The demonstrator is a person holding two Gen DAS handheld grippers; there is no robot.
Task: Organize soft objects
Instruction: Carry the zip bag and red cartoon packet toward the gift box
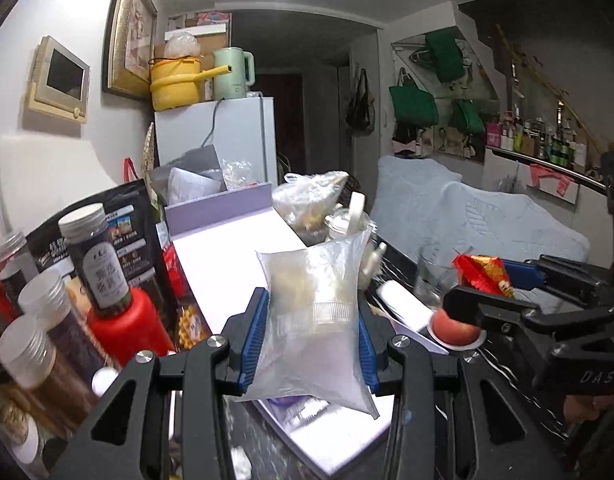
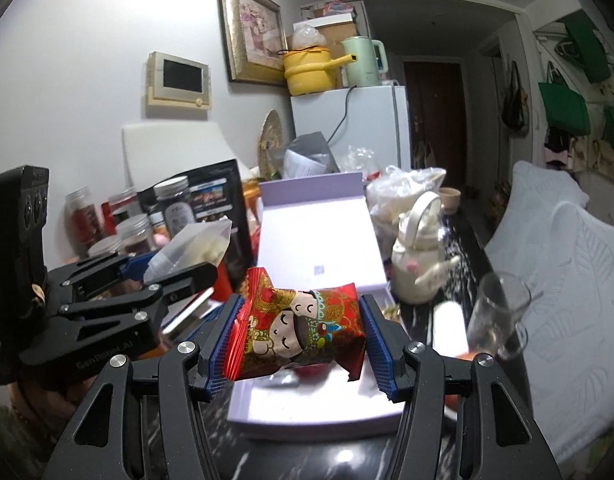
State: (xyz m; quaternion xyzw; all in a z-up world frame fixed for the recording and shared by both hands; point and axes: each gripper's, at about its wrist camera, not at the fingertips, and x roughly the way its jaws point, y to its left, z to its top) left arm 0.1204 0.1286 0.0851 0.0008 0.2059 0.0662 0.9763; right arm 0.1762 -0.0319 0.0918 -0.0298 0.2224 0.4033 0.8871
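Both claws carry a soft packet above the open lavender box.

The left claw [image 1: 313,334] is closed on a clear plastic pouch [image 1: 315,312] with pale contents, held upright over the box [image 1: 227,252]; the right claw [image 2: 303,340] grips a red snack packet [image 2: 303,328] printed with cartoon faces, hanging just above the box's white inside [image 2: 319,240]. Neither packet touches the box. This looks like the carrying step, with both soft things picked up and brought to the container. The next move likely calls for lowering each packet into the box and easing the claws apart, one at a time so they do not crowd each other. Jars [image 1: 95,264], a teapot [image 2: 417,268] and a glass [image 2: 499,316] stand close on the dark table [image 2: 307,460], so the descent should stay within the box walls.
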